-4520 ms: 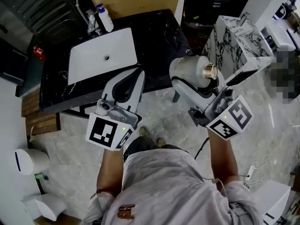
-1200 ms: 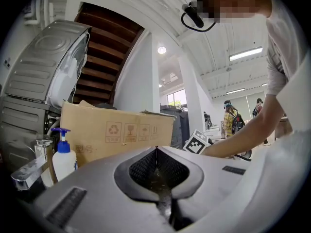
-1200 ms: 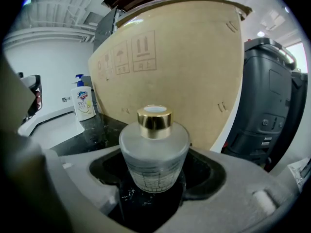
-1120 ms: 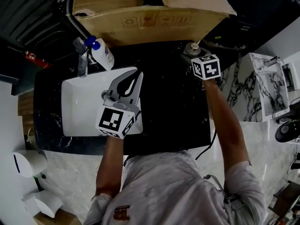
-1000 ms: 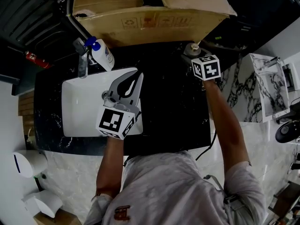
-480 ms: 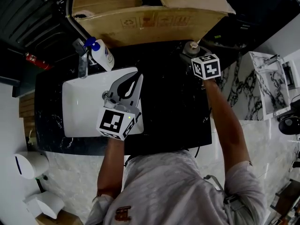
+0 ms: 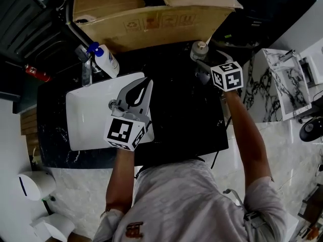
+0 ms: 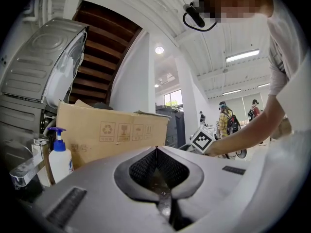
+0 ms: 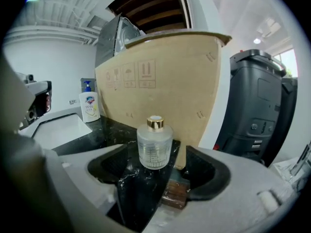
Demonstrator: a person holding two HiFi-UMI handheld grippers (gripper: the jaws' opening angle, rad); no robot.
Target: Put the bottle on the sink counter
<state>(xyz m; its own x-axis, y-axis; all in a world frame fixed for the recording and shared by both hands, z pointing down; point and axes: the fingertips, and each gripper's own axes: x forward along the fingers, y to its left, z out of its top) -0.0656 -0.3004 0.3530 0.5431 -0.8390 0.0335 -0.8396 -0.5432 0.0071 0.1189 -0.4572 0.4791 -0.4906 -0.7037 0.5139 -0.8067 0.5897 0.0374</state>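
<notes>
The frosted glass bottle (image 7: 199,50) with a gold cap stands upright on the black marble sink counter (image 7: 186,115), at its back right by the cardboard box. In the right gripper view the bottle (image 9: 154,144) sits between the far ends of the wide-spread jaws, with a gap on each side. My right gripper (image 7: 203,66) (image 9: 158,174) is open and holds nothing. My left gripper (image 7: 146,83) (image 8: 156,150) hovers over the right edge of the white basin, its jaws closed tip to tip and empty.
A large cardboard box (image 7: 146,14) stands along the back of the counter. A white soap dispenser (image 7: 106,59) with a blue pump and a chrome faucet (image 7: 85,67) sit behind the sink basin (image 7: 86,115). People stand far off in the left gripper view.
The right gripper, which earlier carried the bottle, has let it go on the counter and drawn back slightly toward me. The left gripper has barely moved.
</notes>
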